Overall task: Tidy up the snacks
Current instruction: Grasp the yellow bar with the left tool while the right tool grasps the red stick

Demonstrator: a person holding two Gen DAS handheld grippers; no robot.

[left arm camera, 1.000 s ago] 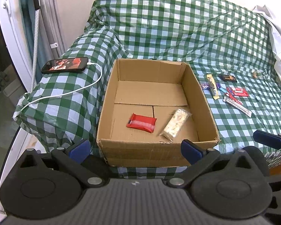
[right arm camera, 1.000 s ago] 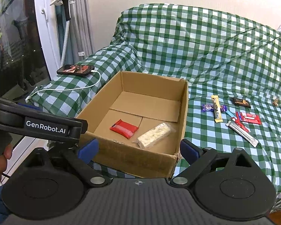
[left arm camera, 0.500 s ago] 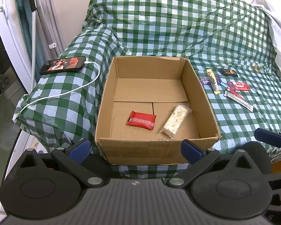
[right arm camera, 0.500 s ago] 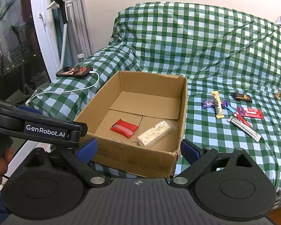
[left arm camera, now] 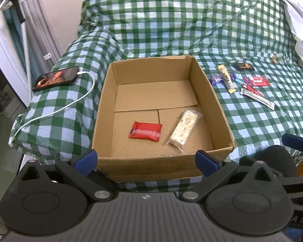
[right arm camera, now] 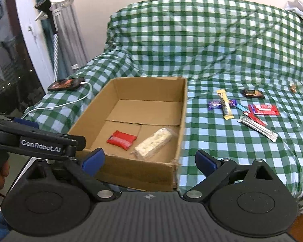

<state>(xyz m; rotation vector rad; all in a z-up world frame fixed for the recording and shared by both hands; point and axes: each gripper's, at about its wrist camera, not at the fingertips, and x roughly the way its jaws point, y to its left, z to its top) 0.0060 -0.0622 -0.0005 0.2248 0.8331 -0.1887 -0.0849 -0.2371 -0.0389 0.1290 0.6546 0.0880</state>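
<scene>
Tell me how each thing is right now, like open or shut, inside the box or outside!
cardboard box: open, upright.
red snack pack: inside the box, lying flat.
clear bag of white snacks: inside the box, flat.
loose snack bars: outside, on the checked cover.
phone: screen lit, white cable plugged in.
left gripper: open, holding nothing.
right gripper: open, holding nothing.

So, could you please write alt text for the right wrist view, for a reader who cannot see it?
An open cardboard box on a green checked cover holds a red packet and a clear pack of pale snack. More wrapped snacks lie on the cover to its right. The right gripper, open and empty, is in the foreground.
</scene>
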